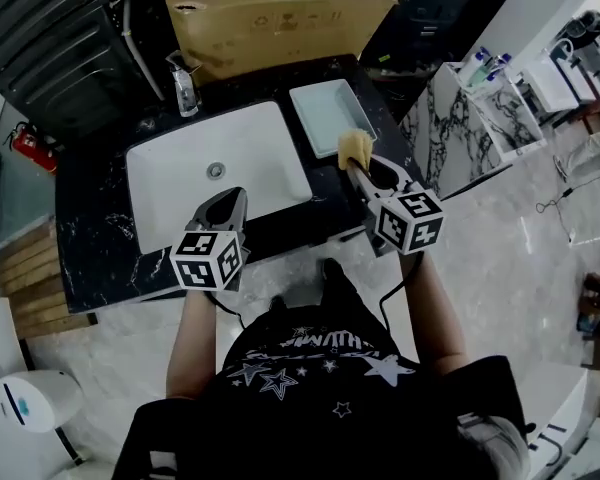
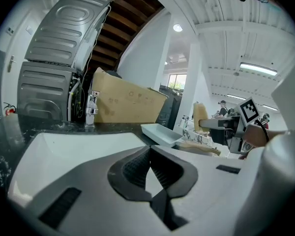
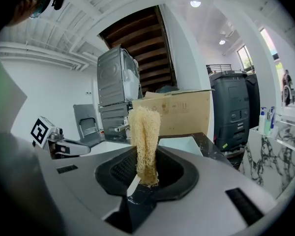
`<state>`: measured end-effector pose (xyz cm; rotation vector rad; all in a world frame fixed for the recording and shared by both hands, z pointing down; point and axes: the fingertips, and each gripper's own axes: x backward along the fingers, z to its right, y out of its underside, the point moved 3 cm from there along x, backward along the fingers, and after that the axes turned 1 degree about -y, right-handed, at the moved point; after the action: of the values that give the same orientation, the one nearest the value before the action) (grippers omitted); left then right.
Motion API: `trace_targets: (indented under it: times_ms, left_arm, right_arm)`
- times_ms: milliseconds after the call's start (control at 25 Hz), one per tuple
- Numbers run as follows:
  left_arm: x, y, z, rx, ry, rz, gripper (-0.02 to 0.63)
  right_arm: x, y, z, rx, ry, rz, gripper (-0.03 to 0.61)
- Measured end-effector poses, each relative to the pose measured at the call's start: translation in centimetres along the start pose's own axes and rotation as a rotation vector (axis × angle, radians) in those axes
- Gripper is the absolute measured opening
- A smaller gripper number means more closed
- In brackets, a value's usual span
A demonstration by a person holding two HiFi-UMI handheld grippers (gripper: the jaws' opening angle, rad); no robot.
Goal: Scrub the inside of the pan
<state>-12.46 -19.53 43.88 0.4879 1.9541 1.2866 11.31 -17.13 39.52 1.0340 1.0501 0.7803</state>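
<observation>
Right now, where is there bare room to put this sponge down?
The yellow loofah sponge fits in the bare white sink basin, on the black marble countertop left of it, or in the white rectangular tray, which looks empty. The back edge is crowded by the chrome tap and brown cardboard box.

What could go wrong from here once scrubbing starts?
1. The right gripper pinches the loofah only at its lower end; pressed down, it may bend or slip out.
2. The tray lies unheld while the left gripper is shut on nothing over the sink; scrubbing may push the tray about.
</observation>
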Motion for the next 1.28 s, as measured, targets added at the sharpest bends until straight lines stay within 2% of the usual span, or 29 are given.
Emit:
trace_targets:
  times_ms: [400,760,1040,1280]
  left_arm:
    - [-5.0,-2.7,2.4,0.011,-0.099,0.022,0.008]
    - [-8.5,-3.6,3.6,0.028,-0.184,0.020,0.008]
    - [-10.5,-4.0,4.2,0.032,-0.253,0.009,0.008]
    - [-11.2,-3.9,4.0,0.049,-0.309,-0.007,0.008]
  right_arm:
    - [-3.9,-1.9,8.6,0.046,-0.061,-0.033,0.089]
    - [-8.8,-2.7,12.5,0.140,-0.164,-0.096,0.091]
    - [-13.5,-2.7,12.6,0.312,-0.290,-0.169,0.091]
    - [-16.8,-1.1,12.6,0.500,-0.344,-0.286,0.091]
